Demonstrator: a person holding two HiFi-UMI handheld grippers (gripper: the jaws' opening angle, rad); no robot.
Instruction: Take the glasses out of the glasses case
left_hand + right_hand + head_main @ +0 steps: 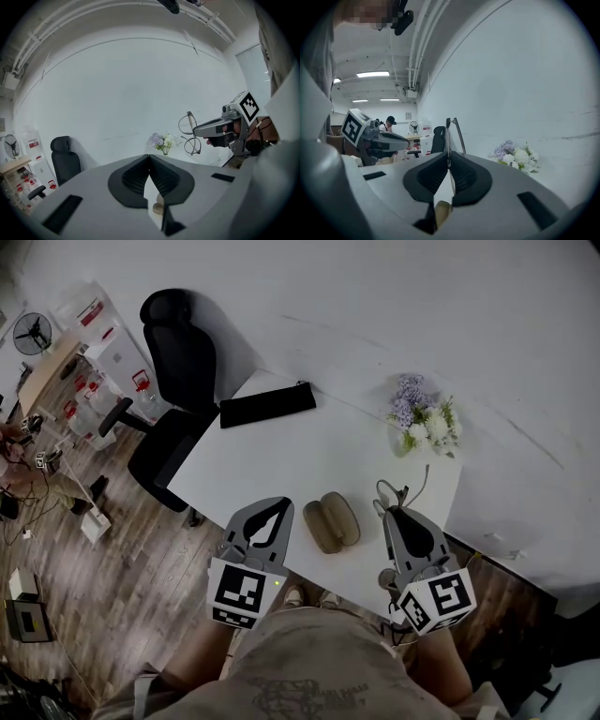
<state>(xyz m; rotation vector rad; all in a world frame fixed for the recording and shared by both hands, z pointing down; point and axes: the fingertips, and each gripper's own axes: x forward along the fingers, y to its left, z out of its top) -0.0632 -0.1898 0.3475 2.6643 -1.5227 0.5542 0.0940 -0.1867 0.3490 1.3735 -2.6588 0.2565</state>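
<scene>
Only black-and-white square markers show as print, on the cubes of both grippers; red labels on the boxes [94,313] at far left are too small to read. The right gripper [395,513], held nearly level over the white table [281,460], has its jaws clamped on the glasses [192,146], which are lifted clear of the open tan glasses case [331,522] just beside it. The left gripper [279,505], closed and empty, hovers on the case's other side.
</scene>
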